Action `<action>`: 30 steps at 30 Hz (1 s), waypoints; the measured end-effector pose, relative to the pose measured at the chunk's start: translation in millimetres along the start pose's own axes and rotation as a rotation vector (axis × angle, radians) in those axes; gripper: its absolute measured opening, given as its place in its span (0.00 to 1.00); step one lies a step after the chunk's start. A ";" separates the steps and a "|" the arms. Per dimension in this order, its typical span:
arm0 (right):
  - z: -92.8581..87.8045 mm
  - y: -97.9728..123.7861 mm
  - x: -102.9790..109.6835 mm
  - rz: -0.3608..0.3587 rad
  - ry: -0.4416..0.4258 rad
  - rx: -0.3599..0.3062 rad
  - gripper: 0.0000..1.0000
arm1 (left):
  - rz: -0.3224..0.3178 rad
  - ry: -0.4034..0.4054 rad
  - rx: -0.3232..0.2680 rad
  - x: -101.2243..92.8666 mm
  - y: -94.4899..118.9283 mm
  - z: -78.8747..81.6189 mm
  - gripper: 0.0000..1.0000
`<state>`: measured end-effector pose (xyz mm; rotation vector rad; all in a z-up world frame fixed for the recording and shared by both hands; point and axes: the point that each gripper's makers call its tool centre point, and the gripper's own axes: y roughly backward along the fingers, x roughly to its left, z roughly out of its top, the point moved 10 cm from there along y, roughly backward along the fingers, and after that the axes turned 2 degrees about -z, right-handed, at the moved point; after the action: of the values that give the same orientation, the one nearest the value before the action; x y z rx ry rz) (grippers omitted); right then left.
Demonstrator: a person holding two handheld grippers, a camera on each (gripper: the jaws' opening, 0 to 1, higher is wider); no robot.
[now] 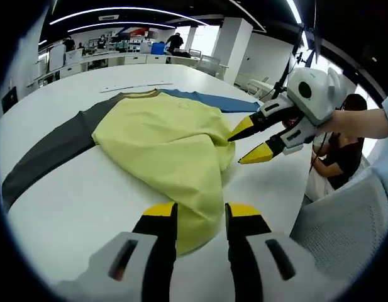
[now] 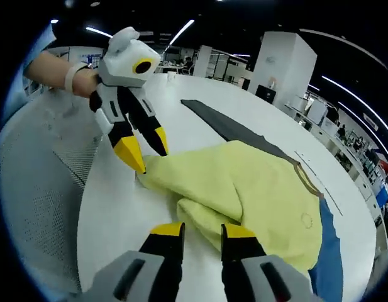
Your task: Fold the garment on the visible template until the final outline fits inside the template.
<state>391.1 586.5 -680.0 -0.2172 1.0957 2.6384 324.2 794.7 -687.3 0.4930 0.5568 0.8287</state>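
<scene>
yellow-tipped jaws of my left gripper (image 1: 200, 217) are hanging released over the near hem of the yellow garment (image 1: 165, 141). i'm holding my right gripper (image 2: 200, 236) unclenched too, at the opposite bunched edge, probably ready to pinch and fold. it's lying rumpled on the white table (image 1: 68, 201), spilling past the dark template (image 1: 49, 151) and blue template (image 1: 225, 100).

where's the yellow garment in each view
left gripper view: yellow garment lies mid-frame on the white table, hem between the left claw tips.
right gripper view: centre to lower right, folded edge by the right claw.
shared landmark: dark grey sleeve.
</scene>
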 end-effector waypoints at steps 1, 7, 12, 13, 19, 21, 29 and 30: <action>-1.0 -1.7 -0.1 0.000 0.006 0.006 0.18 | 0.003 0.007 0.002 0.6 -0.9 -1.6 0.25; -5.0 -4.7 -8.3 -0.042 -0.015 0.023 0.02 | 0.023 0.039 0.004 3.9 -3.9 -5.9 0.14; -1.5 3.8 -15.7 -0.057 -0.066 -0.012 0.00 | 0.020 0.089 -0.019 5.9 -1.5 -1.7 0.00; 0.1 7.1 -18.1 -0.064 -0.069 -0.023 0.00 | 0.022 0.097 -0.030 6.6 -0.1 0.3 0.00; 8.9 25.4 -38.7 -0.094 -0.140 -0.080 0.00 | 0.011 0.168 -0.116 16.8 14.0 21.5 0.00; 11.1 29.7 -49.1 -0.112 -0.181 -0.100 0.00 | 0.012 0.187 -0.140 22.5 19.2 30.8 0.00; 14.8 30.5 -102.4 -0.133 -0.330 -0.136 0.00 | 0.044 0.187 -0.174 56.1 19.7 66.9 0.00; 16.9 28.2 -110.5 -0.133 -0.329 -0.132 0.00 | 0.047 0.194 -0.167 63.9 17.5 71.4 0.00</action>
<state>486.9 558.0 -622.6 0.1118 0.7739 2.5122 395.0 841.9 -639.9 0.2742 0.6501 0.9655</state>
